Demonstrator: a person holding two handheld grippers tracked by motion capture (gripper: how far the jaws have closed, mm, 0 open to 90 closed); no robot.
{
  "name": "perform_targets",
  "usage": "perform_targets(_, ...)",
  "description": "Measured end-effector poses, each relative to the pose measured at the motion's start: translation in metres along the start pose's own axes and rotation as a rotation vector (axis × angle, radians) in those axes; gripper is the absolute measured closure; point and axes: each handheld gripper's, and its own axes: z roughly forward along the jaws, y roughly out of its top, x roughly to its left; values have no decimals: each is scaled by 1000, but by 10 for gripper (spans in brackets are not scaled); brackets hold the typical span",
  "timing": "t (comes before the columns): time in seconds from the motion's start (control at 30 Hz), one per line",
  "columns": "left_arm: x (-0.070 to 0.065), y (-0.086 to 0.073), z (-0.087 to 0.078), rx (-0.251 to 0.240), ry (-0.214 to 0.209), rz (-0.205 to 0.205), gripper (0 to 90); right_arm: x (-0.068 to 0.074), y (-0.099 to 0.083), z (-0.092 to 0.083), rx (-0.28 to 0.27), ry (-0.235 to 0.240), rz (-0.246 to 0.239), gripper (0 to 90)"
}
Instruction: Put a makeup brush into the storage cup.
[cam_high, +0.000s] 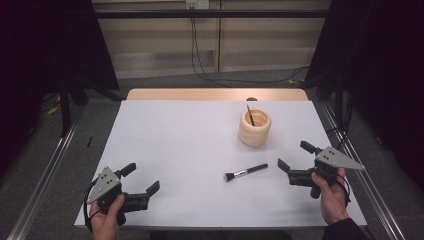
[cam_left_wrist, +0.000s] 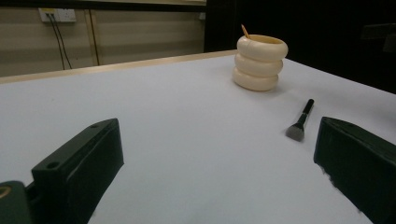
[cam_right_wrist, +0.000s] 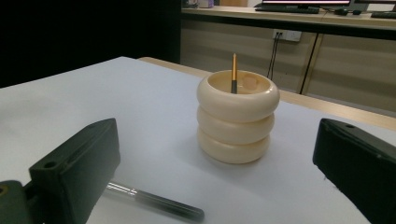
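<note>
In the right gripper view the brush (cam_right_wrist: 154, 201) on the table (cam_right_wrist: 93, 93) is half hidden: its bristle end passes behind the near jaw and just the dark handle with a bit of silver ferrule shows. The stick (cam_right_wrist: 234, 73) standing in the cream ringed holder (cam_right_wrist: 237, 122) is mostly sunk inside it; a gold tip and a short dark stretch rise above the rim, and what kind of tool it is cannot be made out. In the left gripper view the far jaw is cut off at the picture's edge.

The right claw (cam_high: 297, 159) is spread wide, jaws well apart, with nothing between them and touching nothing. The left claw (cam_high: 141, 178) is likewise wide open and empty, held near the table's front left corner.

From the high view, the brush lies flat on the white table, bristles toward the person's left, handle end pointing toward the right claw and near it, but apart. The holder stands upright beyond the brush, toward the table's far side, ahead of the right claw. The left claw is well apart from both; its view has the brush (cam_left_wrist: 301, 120) lying just beside its far jaw and the holder (cam_left_wrist: 261, 63) farther off.
</note>
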Motion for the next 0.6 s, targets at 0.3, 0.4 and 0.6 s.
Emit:
perform_targets(0.3, 0, 0, 1, 0, -1, 2, 13, -4, 17, 18, -16, 14, -23, 7)
perform_targets(0.4, 0, 0, 1, 0, -3, 2, 13, -5, 24, 25, -28, 12, -23, 6)
perform_targets(0.6, 0, 0, 1, 0, -4, 2, 13, -6, 38, 43, -58, 13, -28, 1)
